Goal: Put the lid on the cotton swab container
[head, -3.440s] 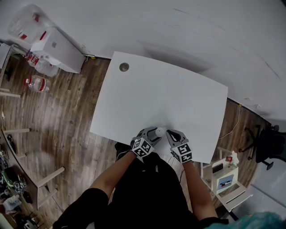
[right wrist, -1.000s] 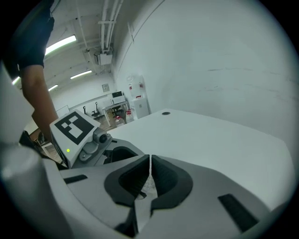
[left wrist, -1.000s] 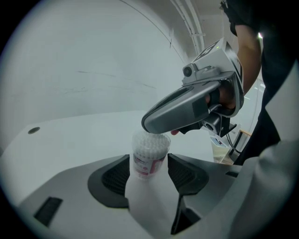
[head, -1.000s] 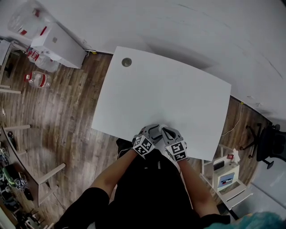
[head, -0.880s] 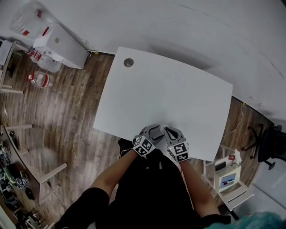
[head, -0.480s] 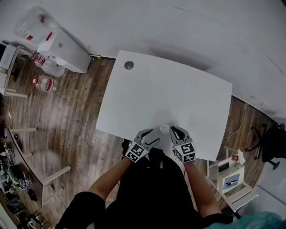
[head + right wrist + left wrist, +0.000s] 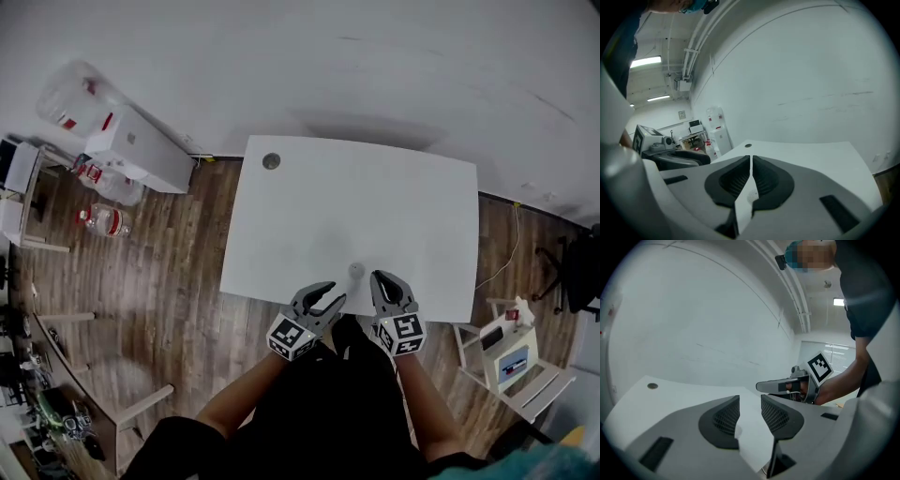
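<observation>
The cotton swab container (image 7: 356,271) is a small white round tub that stands alone near the front edge of the white table (image 7: 375,202). Whether its lid is on, I cannot tell. My left gripper (image 7: 332,292) hovers off the table's edge, left of the tub and clear of it. Its jaws have just been closing, and a gap with nothing in it remains (image 7: 750,403). My right gripper (image 7: 385,279) hangs just right of the tub, not touching it. Its jaws meet at the tips (image 7: 751,160) and hold nothing.
A round cable hole (image 7: 272,161) sits at the table's far left corner. On the wooden floor to the left are a white water dispenser (image 7: 141,150) and bottles (image 7: 103,220). A small white shelf (image 7: 516,352) and a dark chair (image 7: 572,272) stand to the right.
Both grippers have drawn back from the tub and risen, leaving it standing free on the table. The left jaws stand narrower than before.
</observation>
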Action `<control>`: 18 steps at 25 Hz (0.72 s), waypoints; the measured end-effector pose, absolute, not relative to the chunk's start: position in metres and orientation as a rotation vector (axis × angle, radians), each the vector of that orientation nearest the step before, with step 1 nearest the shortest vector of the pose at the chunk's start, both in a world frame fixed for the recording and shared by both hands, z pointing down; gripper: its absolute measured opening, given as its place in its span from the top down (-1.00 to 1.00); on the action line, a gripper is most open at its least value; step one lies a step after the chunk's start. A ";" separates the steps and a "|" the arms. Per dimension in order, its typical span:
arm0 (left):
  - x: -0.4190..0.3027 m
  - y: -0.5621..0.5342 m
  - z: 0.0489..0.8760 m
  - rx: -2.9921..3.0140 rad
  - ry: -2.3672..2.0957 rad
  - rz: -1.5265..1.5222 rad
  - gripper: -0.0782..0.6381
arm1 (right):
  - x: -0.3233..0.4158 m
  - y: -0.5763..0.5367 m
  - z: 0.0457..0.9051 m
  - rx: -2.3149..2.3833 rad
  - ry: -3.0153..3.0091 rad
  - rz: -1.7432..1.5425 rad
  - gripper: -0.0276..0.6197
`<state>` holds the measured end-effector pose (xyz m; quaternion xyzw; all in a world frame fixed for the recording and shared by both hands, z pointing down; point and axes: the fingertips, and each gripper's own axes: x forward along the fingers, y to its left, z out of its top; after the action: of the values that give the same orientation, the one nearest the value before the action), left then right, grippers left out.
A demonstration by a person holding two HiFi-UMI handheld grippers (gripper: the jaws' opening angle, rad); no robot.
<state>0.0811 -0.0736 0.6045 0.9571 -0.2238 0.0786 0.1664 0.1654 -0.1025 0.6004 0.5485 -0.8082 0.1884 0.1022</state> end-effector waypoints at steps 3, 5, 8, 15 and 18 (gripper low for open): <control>0.068 -0.057 0.580 2.734 -0.544 0.140 0.53 | 0.152 -0.080 0.585 1.714 -2.355 0.576 0.82; 0.054 -0.046 0.568 2.749 -0.528 0.140 0.69 | 0.134 -0.063 0.573 1.750 -2.346 0.563 0.82; 0.034 -0.029 0.553 2.784 -0.539 0.190 0.75 | 0.103 -0.036 0.555 1.794 -2.328 0.531 0.82; 0.002 0.013 0.517 2.823 -0.642 0.226 0.75 | 0.042 0.023 0.521 1.888 -2.264 0.507 0.82; -0.007 0.024 0.498 2.832 -0.723 0.200 0.75 | 0.025 0.039 0.505 1.911 -2.258 0.439 0.82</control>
<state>-0.0073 0.0243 0.4981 0.9612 -0.2454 0.0678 0.1060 0.0245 0.0390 0.5049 0.6372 -0.7529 0.1464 0.0756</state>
